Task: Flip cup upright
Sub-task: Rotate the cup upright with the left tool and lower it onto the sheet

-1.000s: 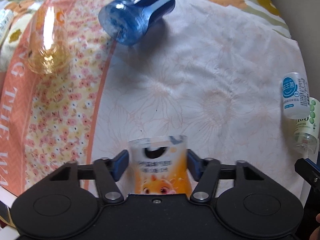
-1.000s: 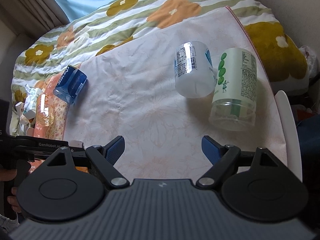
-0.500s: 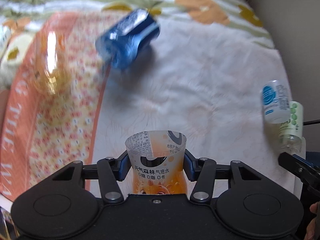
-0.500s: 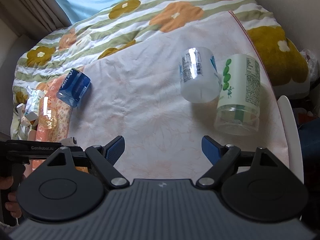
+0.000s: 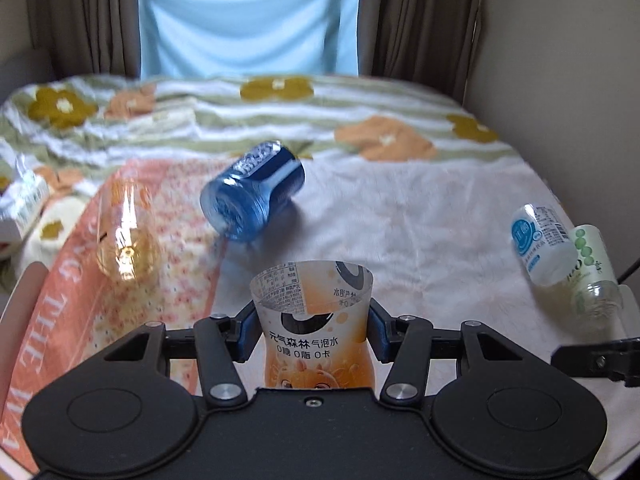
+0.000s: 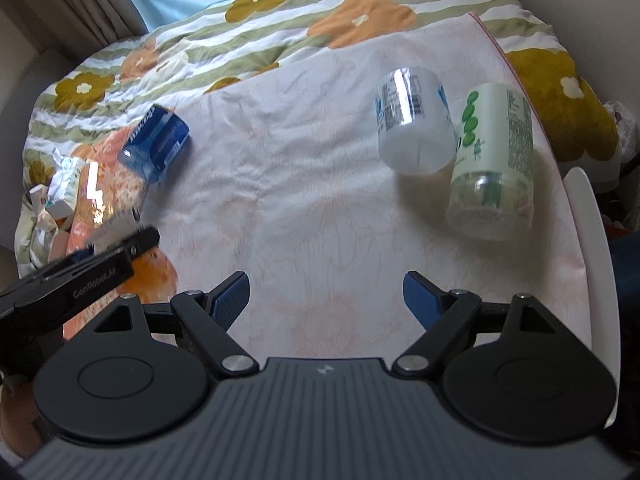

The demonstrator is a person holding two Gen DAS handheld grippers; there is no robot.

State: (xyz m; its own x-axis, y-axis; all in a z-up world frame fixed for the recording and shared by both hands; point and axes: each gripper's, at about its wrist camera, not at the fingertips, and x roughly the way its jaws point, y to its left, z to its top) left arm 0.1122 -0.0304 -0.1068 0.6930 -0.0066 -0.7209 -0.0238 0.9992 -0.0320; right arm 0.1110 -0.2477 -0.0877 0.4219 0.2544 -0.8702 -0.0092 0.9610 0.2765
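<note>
Near the bed's front edge, the left gripper (image 5: 312, 334) pinches the orange cut-bottle cup (image 5: 314, 320) at mid-wall, open rim outward; likely light, thin and crushable, so grip gently; right gripper (image 6: 326, 296) jaws stand spread, empty.

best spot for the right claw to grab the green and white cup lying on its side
Grip the green and white cup across its round middle, coming from above, one finger on each long side. The left side is tight: the white cup leans against it there.

bottle (image 5: 253, 197) lying left on cloth (image 5: 400, 216), two cups (image 6: 416, 120) touching right
</note>
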